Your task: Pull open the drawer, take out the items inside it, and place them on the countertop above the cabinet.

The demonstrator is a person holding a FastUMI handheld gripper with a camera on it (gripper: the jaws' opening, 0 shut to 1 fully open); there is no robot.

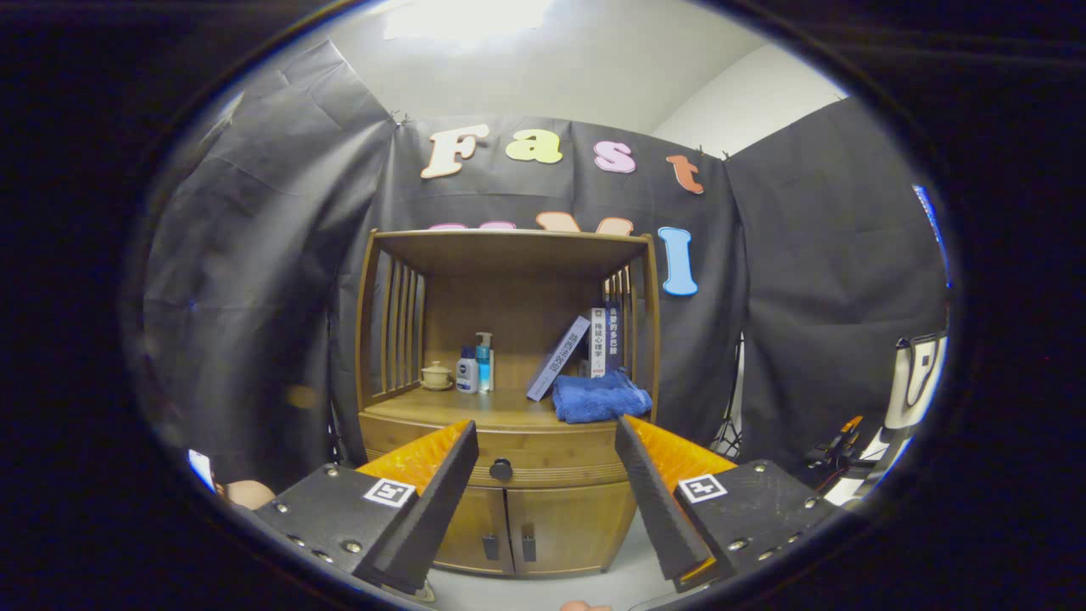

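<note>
Drawer (543, 458) (closed) sits beyond the gripper's (545, 441) spread fingers.

Bright overhead glare — sharp centre, edges bowed.

My camera rides behind my fingers (458, 475), facing the cabinet (509, 407) head-on from some way back, about level with its drawer knob (501, 469), which sits between them.

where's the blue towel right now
In the gripper view the blue towel lies folded on the right side of the countertop, below the leaning books, beyond the open gripper.
</note>
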